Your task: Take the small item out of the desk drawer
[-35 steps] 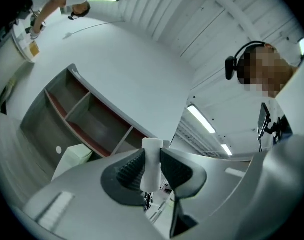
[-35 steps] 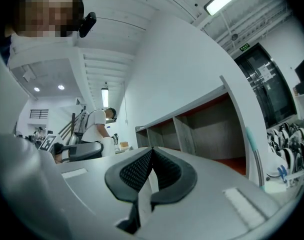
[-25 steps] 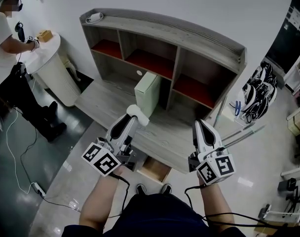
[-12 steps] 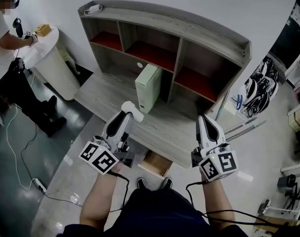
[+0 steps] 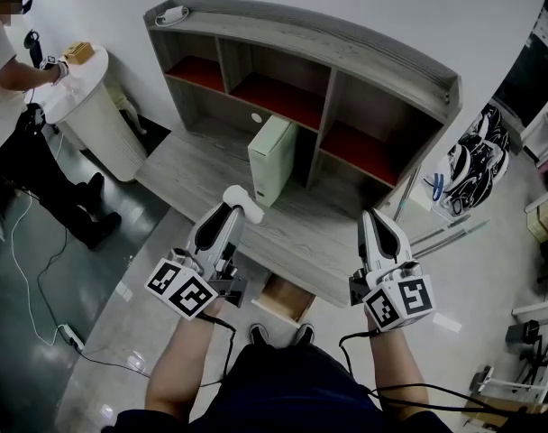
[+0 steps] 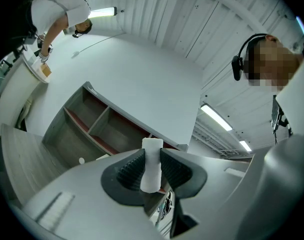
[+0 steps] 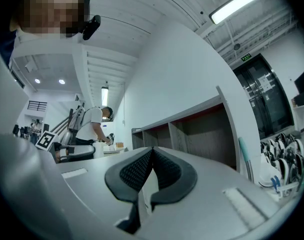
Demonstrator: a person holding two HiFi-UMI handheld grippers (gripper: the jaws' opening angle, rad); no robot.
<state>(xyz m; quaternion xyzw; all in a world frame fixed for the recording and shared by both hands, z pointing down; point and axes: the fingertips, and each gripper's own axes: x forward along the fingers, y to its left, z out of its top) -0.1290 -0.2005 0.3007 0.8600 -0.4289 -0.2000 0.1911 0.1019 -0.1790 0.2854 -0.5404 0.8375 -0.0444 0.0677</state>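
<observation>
My left gripper (image 5: 236, 207) is shut on a small white item (image 5: 243, 201), a short stubby cylinder that stands up between the ribbed pads (image 6: 131, 170) and pokes out past the tips. It hangs above the grey wooden desk (image 5: 319, 242), near the front edge. The desk drawer (image 5: 283, 300) stands pulled open below, between my two arms; I cannot see what is inside it. My right gripper (image 5: 373, 216) is shut with nothing in it, its jaws meeting at the tip (image 7: 151, 154), raised over the desk's right front.
A hutch (image 5: 346, 57) with red-floored shelves backs the desk. A white and green box (image 5: 269, 161) stands upright on the desk. A person (image 5: 8, 88) works at a round white counter at the left. Poles (image 5: 445, 237) and a shoe rack (image 5: 472, 165) are at the right.
The head view has shifted a little, so the desk sits differently in frame. Both grippers keep their places over the desk front, the left still holding the white item.
</observation>
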